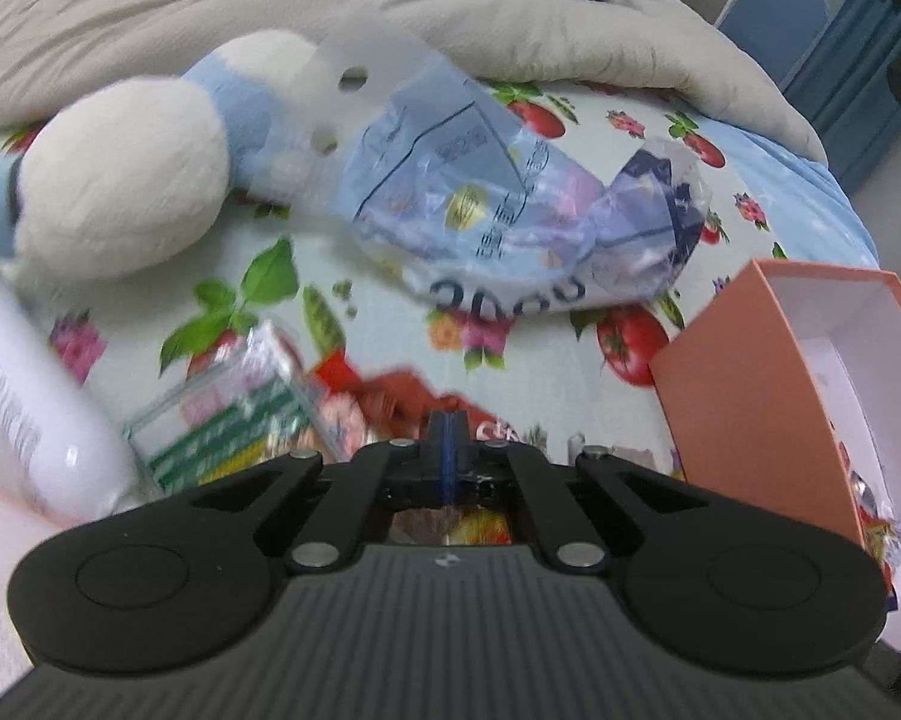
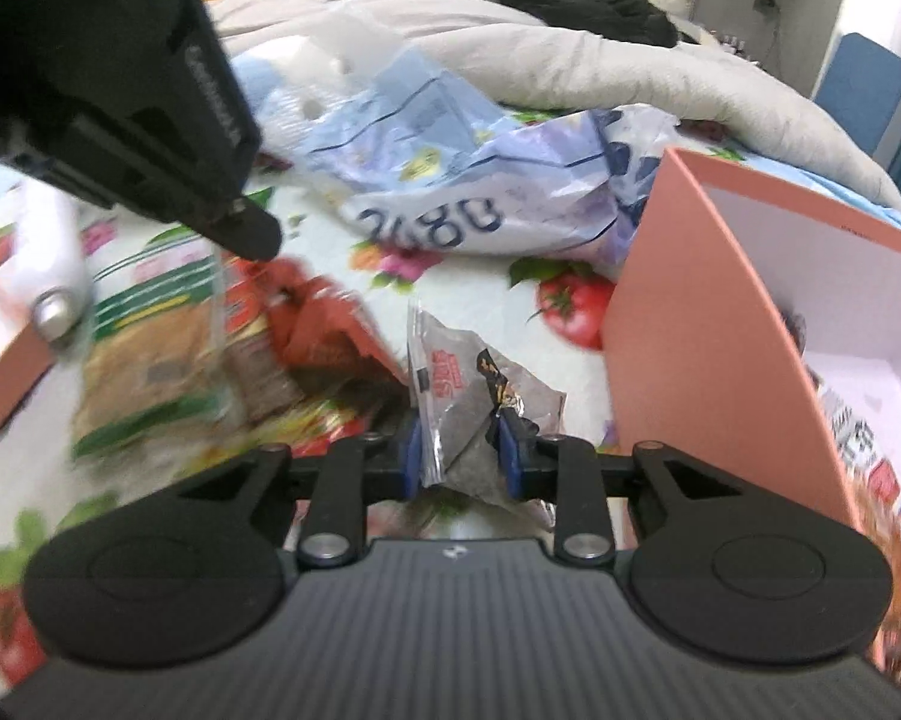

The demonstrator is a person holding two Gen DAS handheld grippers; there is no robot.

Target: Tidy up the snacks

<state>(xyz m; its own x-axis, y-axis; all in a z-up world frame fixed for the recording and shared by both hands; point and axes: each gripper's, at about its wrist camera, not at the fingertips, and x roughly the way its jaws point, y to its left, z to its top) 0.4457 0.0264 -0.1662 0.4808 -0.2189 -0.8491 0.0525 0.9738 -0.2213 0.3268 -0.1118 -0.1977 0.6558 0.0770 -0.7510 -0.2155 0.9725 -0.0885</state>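
My left gripper (image 1: pixel 447 450) is shut, its blue pads pressed together on the edge of a red snack packet (image 1: pixel 402 396). A clear packet with green print (image 1: pixel 228 420) lies just left of it. The right wrist view shows the left gripper (image 2: pixel 252 243) from the side, above the red snack packet (image 2: pixel 318 324) and the green-printed packet (image 2: pixel 150 336). My right gripper (image 2: pixel 462 456) is shut on a small grey snack packet (image 2: pixel 468 408) with a red label. To the right stands an open orange box (image 2: pixel 690 330) (image 1: pixel 750 408) holding several snack packets (image 2: pixel 870 456).
A crumpled blue-and-white plastic bag (image 1: pixel 498 210) (image 2: pixel 450 180) lies on the flowered bedsheet (image 1: pixel 342 312). A white and blue plush toy (image 1: pixel 120 180) sits at the left, a white bottle (image 1: pixel 18 390) beside it. A grey duvet (image 1: pixel 270 18) is heaped behind.
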